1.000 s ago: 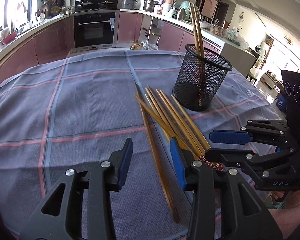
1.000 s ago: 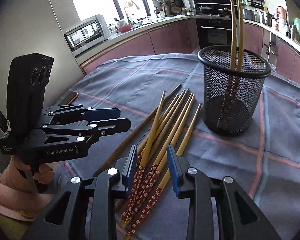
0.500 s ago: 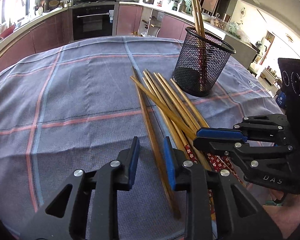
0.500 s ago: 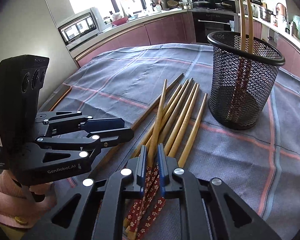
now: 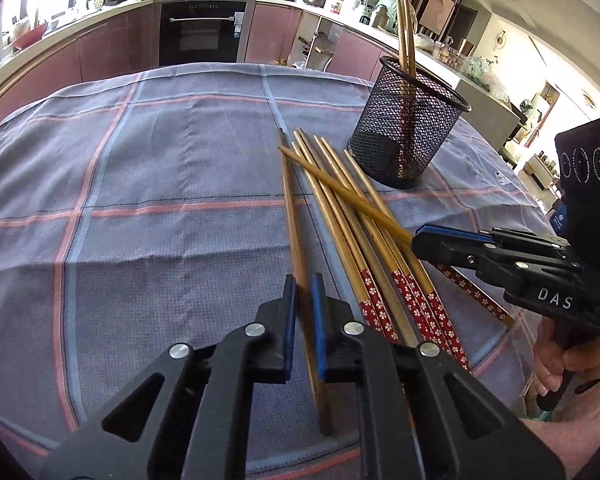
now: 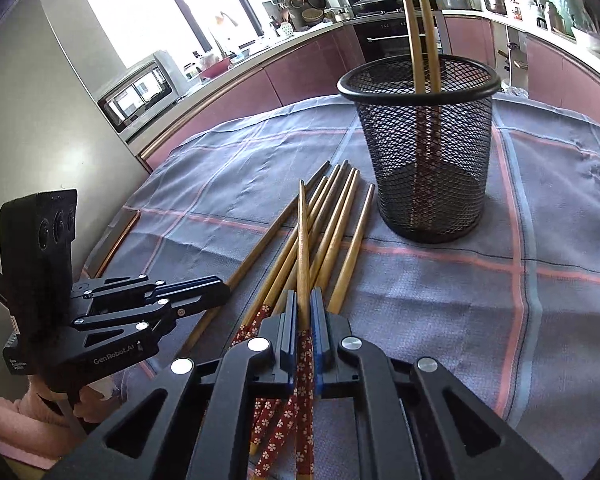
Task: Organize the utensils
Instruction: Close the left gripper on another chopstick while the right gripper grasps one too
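Both grippers clamp now: left gripper on the plain chopstick, right gripper on a flowered chopstick, both presumably bound for the mesh holder.

Chopsticks: smooth wood, red floral-patterned ends. Holder: black metal mesh. Desk cloth: matt woven fabric. Claw pads: blue, ribbed.
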Available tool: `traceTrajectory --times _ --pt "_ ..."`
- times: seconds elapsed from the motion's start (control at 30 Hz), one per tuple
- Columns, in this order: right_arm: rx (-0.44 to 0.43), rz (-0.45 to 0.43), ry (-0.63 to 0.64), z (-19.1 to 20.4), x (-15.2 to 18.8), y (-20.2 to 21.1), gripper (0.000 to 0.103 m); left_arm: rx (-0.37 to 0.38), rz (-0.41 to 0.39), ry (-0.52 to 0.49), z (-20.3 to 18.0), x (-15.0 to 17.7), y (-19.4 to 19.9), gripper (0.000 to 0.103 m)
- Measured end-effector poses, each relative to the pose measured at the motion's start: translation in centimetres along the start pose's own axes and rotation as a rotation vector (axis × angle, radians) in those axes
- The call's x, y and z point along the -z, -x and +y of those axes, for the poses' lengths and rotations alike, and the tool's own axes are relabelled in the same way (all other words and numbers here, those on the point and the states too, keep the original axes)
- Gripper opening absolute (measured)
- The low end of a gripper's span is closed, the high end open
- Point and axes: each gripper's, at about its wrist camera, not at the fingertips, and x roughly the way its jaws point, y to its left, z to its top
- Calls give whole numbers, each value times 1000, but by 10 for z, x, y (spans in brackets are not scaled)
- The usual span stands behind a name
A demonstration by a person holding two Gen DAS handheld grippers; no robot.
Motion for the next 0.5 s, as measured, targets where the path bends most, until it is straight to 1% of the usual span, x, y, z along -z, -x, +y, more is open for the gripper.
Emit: traceTrajectory --times 0.07,0.13,0.17,0.23,0.3,0.4,0.5 --pt "5 12 2 -1 2 0 6 12 12 -1 -1 4 3 9" --pt "16 28 17 0 4 0 6 20 14 -28 -4 6 8 10" --pt "21 37 26 0 5 -1 6 15 9 -42 -6 7 10 11" --pt "42 40 47 2 5 -2 9 9 -2 -69 -9 5 13 19" --pt "54 33 67 6 2 -2 9 -5 -15 -83 -9 -1 13 22" --pt "78 20 102 11 -5 -5 9 -22 -23 -94 -8 -12 8 22" --pt "87 23 129 13 -12 -10 9 -23 -7 -97 -6 -22 -4 22"
